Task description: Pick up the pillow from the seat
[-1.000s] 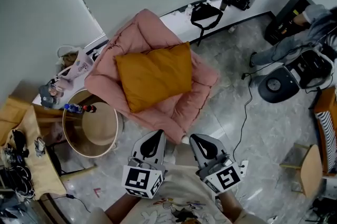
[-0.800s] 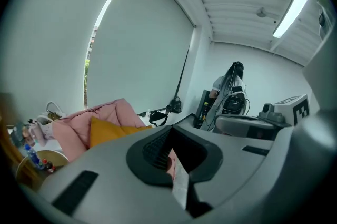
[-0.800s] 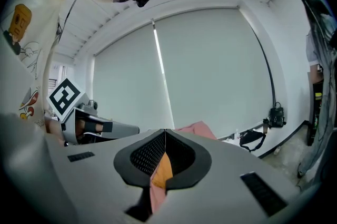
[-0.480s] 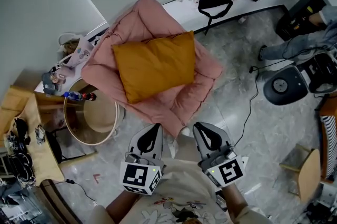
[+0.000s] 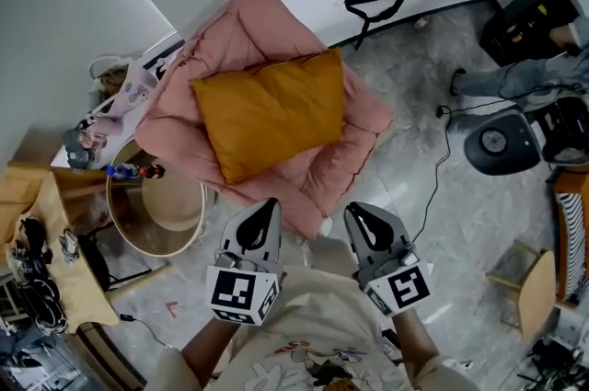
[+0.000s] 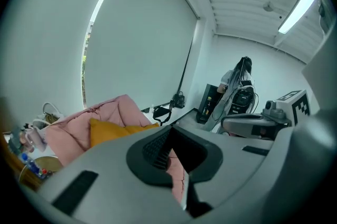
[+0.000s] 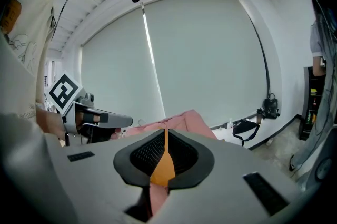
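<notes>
Over the last second both grippers have advanced toward the pink padded chair (image 5: 363, 118), so the chair's front edge now sits just beyond their tips in the head view, where a moment ago a strip of marble floor (image 5: 414, 196) separated them. The left gripper (image 5: 268, 207) and the right gripper (image 5: 353, 212) each have their jaws pressed together with nothing between them (the sliver of colour in each gripper view is only the chair and cushion seen past the closed tips). The approach seems to be under way but the grasp has not begun: the jaws will need to open before they can take anything.

The mustard pillow (image 5: 269, 111) lies flat on the seat, untouched, a plump rectangle set slightly askew, its far edge against the chair's back. It shows soft creases and puffy corners, so it probably yields under a pinch; either near corner looks reachable.
</notes>
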